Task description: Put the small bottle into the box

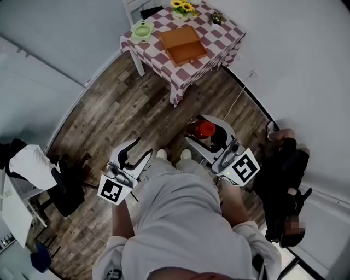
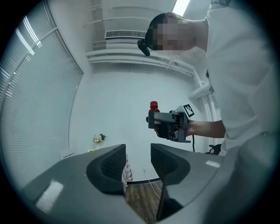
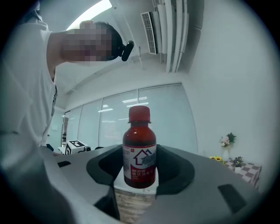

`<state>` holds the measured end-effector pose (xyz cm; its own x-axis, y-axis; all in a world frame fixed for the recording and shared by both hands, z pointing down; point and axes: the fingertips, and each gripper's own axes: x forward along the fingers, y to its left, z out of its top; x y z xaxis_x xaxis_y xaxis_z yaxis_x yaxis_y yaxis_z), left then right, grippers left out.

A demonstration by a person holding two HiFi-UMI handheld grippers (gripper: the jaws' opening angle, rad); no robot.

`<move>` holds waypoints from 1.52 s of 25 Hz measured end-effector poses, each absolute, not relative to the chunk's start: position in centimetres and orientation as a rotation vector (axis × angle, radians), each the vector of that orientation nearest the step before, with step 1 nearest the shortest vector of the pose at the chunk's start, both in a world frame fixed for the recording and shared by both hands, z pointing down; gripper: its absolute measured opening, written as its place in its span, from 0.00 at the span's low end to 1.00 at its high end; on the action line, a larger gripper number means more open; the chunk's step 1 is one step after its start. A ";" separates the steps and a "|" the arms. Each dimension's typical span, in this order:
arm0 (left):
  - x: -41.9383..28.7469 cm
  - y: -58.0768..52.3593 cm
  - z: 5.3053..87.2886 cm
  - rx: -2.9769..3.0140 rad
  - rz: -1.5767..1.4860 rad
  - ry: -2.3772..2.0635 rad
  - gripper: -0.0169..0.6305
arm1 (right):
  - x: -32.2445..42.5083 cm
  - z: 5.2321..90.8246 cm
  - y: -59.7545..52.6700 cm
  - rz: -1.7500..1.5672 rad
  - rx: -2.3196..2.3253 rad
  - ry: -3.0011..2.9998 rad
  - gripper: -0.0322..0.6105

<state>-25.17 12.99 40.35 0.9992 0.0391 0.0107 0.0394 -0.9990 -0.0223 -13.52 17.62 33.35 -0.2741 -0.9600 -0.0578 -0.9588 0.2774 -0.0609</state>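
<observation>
The small brown bottle [image 3: 139, 153], with a red cap and a white-and-red label, stands upright between the pads of my right gripper [image 3: 140, 168], which is shut on it. From the head view the bottle's red cap [image 1: 204, 129] shows in my right gripper [image 1: 206, 133], held at waist height over the wood floor. The left gripper view also catches the bottle [image 2: 153, 113]. My left gripper [image 1: 135, 155] is open and empty, its jaws apart [image 2: 138, 164]. The orange-brown box [image 1: 183, 45] lies open on a checkered table [image 1: 224, 34] a few steps ahead.
On the table stand a green bowl [image 1: 142, 30], sunflowers [image 1: 182, 7] and a small plant [image 1: 217, 18]. A dark chair [image 1: 61, 188] with a white cloth [image 1: 30, 161] stands at the left. Dark bags [image 1: 284, 175] sit by the right wall. A cable [image 1: 238, 101] runs over the floor.
</observation>
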 end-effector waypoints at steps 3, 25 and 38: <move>-22.9 14.8 40.2 -3.098 -0.031 -0.087 0.28 | -11.2 34.2 20.5 -0.036 -1.906 2.388 0.40; -13.2 19.3 43.0 -3.146 -0.216 0.381 0.02 | 2.1 36.5 30.0 -0.036 -1.966 2.276 0.40; -6.2 4.8 42.3 -3.131 -0.124 0.548 0.02 | 10.6 36.3 19.4 0.036 -2.035 2.299 0.40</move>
<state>-6.21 4.76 42.27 0.9377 -0.3372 0.0838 -0.3403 -0.9400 0.0255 10.60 19.40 36.34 -0.1198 -0.9904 -0.0687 -0.9921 0.1220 -0.0293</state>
